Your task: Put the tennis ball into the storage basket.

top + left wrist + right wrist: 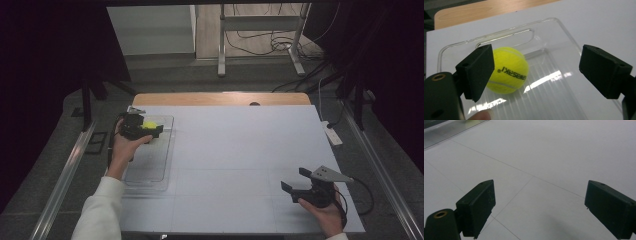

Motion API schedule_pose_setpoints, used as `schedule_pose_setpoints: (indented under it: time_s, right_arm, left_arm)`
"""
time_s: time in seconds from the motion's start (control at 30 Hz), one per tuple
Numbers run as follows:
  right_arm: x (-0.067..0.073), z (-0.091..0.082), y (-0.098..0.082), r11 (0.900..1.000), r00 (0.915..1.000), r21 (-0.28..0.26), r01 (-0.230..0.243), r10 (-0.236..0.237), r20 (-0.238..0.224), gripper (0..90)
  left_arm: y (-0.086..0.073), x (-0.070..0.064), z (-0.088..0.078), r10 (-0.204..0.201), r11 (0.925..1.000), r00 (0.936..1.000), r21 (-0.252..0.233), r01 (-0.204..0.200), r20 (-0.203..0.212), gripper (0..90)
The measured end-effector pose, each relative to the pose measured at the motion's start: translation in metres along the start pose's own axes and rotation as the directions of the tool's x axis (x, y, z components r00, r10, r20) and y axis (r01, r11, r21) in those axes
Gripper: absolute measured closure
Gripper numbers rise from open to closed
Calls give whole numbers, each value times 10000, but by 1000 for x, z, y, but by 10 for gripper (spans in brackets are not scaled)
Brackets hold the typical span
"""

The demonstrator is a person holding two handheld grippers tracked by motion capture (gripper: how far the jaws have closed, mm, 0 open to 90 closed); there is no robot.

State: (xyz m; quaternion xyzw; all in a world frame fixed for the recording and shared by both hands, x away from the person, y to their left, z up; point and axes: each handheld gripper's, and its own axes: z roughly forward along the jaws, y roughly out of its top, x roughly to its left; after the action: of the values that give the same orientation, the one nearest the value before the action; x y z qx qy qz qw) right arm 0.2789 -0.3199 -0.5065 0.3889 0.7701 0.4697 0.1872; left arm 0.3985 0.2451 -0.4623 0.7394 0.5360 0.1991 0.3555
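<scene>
Yellow and fuzzy, one tennis ball (148, 123) lies at the far end of one clear plastic tray (150, 170) on the left side of the white table (240, 150) in the high view. The tray's long axis runs away from the person, handle slot at the far end. The left gripper (156, 131) hovers over the ball; the right gripper (295, 180) sits well apart, near the table's front right corner, fingers spread over bare surface.

From the left gripper view, the ball (507, 70) rests in the tray (564, 75) just below the handle slot, its black lettering upside down. The fingers (477, 70) stand spread, one beside the ball, the other well clear, so nothing is pinched.

From the right gripper view, two fingers (477, 205) are spread wide above the table (544, 157).
</scene>
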Motion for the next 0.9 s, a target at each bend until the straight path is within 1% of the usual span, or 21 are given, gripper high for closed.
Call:
schedule_pose_setpoints:
  time_s: [0.03,0.07,0.13,0.17,0.27,0.4,0.47,0.57,0.8,0.87,0.9]
  right_arm:
    - [0,0,0,10000,10000,-6,-5,5,5,101]
    - [0,0,0,10000,10000,-11,-19,19,3,101]
    - [0,0,0,10000,10000,-13,-21,21,4,101]
    - [0,0,0,10000,10000,-13,-17,17,1,101]
    - [0,-1,0,10000,10000,-5,-11,11,-1,101]
    - [0,-1,0,10000,10000,-6,-32,32,16,101]
    - [0,-1,0,10000,10000,-9,-39,39,19,101]
    - [0,-1,0,10000,10000,-20,-49,49,19,101]
    - [0,-2,1,10000,10000,-46,-24,24,80,101]
    - [-1,-3,1,10000,9999,-50,-51,51,90,101]
    - [-1,-3,1,10000,9999,-71,-67,67,80,101]
  left_arm:
    - [0,-1,-1,14,10000,10000,-78,-13,75,141]
    - [-2,-4,-4,110,9998,9998,-174,-106,185,141]
    - [-2,-5,-5,112,9997,9998,-217,-108,186,139]
    - [-4,-8,-7,109,9995,9996,-294,-101,252,139]
    - [-7,-12,-12,234,9989,9991,-409,-220,358,134]
    - [-12,-18,-21,392,9969,9974,-703,-349,600,131]
    - [-14,-21,-25,411,9959,9964,-831,-348,747,131]
    - [-20,-28,-33,485,9938,9934,-1049,-375,1042,131]
    - [-35,-42,-47,834,9897,9880,-1269,-668,1298,125]
    - [-36,-43,-48,849,9889,9875,-1323,-671,1332,123]
    - [-40,-46,-52,880,9881,9855,-1376,-680,1449,121]
